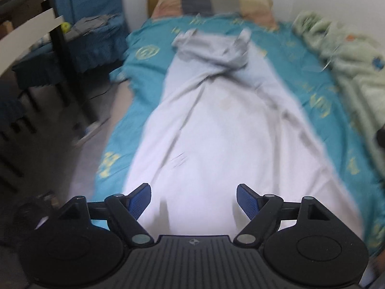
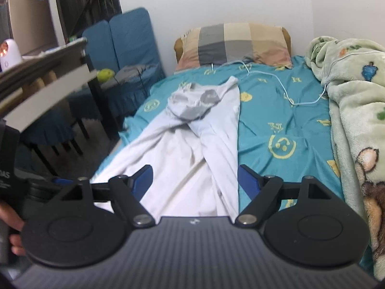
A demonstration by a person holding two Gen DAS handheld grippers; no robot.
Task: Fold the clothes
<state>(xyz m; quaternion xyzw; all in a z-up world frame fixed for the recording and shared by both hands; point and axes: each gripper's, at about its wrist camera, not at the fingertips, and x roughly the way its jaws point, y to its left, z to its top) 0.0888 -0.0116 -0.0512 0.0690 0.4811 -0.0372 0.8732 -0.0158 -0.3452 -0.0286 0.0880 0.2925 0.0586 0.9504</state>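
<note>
Progress is early, as judged: nothing shows a finished fold. Left gripper (image 1: pixel 194 200) hangs with jaws wide and holds nothing; the garment's (image 1: pixel 216 130) near hem lies directly under and between its fingers. Right gripper (image 2: pixel 195 180) is likewise spread and unloaded, over the garment's right edge. Ahead of both tools the white garment runs lengthwise up the bed (image 2: pixel 276 120), flat near the tools, bunched and partly turned over at its far end. A cable (image 2: pixel 284 91) lies beyond, right of the right gripper's line. Farthest is the pillow (image 2: pixel 235 43); a blanket (image 2: pixel 356 101) is heaped at right. No containers are visible. Remaining: smoothing and all folds.
</note>
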